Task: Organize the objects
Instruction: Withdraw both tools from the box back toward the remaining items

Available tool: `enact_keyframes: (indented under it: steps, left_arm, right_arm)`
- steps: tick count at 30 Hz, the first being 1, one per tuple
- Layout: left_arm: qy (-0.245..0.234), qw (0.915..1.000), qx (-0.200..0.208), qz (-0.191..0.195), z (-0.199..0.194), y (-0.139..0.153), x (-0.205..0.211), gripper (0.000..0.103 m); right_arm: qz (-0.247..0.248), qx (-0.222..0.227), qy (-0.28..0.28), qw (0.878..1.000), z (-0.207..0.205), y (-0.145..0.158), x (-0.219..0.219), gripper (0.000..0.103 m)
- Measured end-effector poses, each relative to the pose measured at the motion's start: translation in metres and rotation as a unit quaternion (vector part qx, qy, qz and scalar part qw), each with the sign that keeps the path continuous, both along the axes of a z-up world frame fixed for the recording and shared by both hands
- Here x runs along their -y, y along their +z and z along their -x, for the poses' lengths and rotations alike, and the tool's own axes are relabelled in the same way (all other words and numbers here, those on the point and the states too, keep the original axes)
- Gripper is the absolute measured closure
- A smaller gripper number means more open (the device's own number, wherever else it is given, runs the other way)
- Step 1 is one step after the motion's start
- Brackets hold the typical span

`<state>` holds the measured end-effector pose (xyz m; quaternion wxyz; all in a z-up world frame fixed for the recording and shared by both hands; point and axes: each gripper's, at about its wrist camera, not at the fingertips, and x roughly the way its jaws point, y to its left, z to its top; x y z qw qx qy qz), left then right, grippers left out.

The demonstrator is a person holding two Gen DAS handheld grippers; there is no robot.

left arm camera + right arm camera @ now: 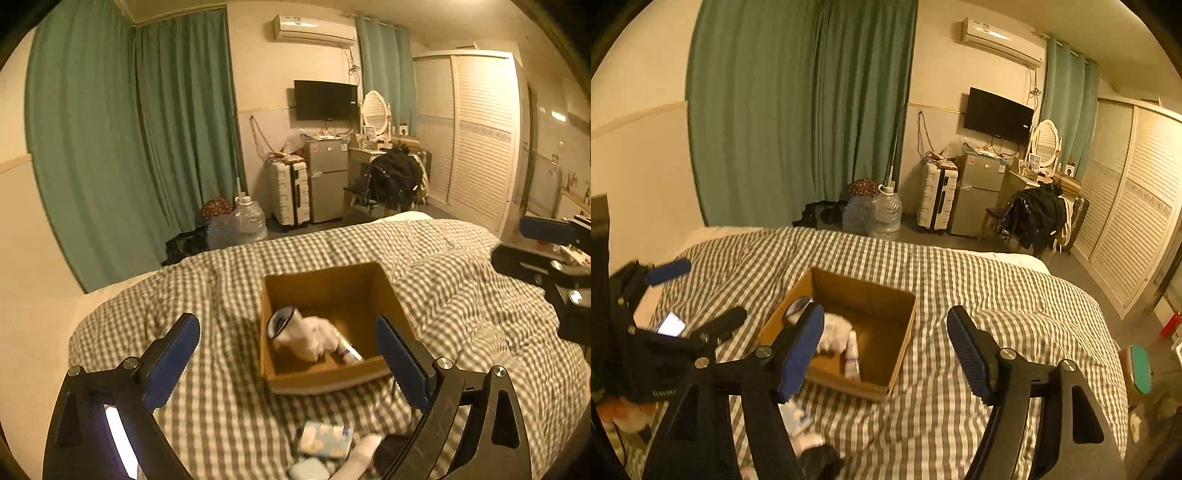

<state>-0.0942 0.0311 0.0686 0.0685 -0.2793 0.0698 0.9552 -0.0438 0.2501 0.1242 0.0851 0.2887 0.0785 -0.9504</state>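
Observation:
An open cardboard box (384, 280) sits on the checked bed cover; it also shows in the right wrist view (886, 295). Inside lie a white sock with a dark cuff (303, 332) and a small white tube (349, 352). My left gripper (288, 354) is open and empty, hovering just before the box. My right gripper (886, 350) is open and empty, above the box's near right corner. A tissue pack (325, 439), a white roll (364, 456) and a pale case (308, 469) lie on the cover near me.
The checked bed cover (461, 295) fills the foreground. The other gripper shows at the right edge of the left wrist view (546, 254) and at the left of the right wrist view (665, 317). A lit phone (670, 325) is at the left. Water jugs, a suitcase and a fridge stand beyond the bed.

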Motion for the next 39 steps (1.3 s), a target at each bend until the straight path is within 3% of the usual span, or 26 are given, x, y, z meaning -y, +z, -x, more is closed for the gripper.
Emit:
enact_keyframes:
  steps: [5, 9, 13, 22, 33, 39]
  left_arm:
    - [0.009, 0.9999, 0.011, 0.005, -0.025, -0.021, 0.010, 0.005]
    - [0.019, 0.9989, 0.041, 0.013, -0.033, -0.057, 0.019, 0.005]
    - [0.030, 0.9964, 0.072, 0.034, -0.032, -0.095, 0.021, 0.005]
    - [0.025, 0.9876, 0.149, 0.042, -0.023, -0.174, 0.017, 0.005]
    - [0.004, 0.9749, 0.213, 0.063, -0.017, -0.221, 0.009, 0.005]
    - [-0.006, 0.9714, 0.220, 0.090, -0.020, -0.232, 0.002, 0.005]
  right_arm:
    - [-0.004, 0.014, 0.016, 1.000, -0.037, -0.018, 0.006, 0.033]
    - [-0.001, 0.040, 0.025, 0.999, -0.055, -0.048, 0.008, 0.033]
    - [-0.007, 0.074, 0.025, 0.997, -0.059, -0.092, 0.009, 0.033]
    - [-0.003, 0.147, 0.021, 0.989, -0.048, -0.176, 0.008, 0.033]
    - [0.009, 0.218, 0.033, 0.975, -0.026, -0.233, 0.017, 0.033]
    - [0.006, 0.256, 0.034, 0.966, -0.017, -0.261, 0.029, 0.033]
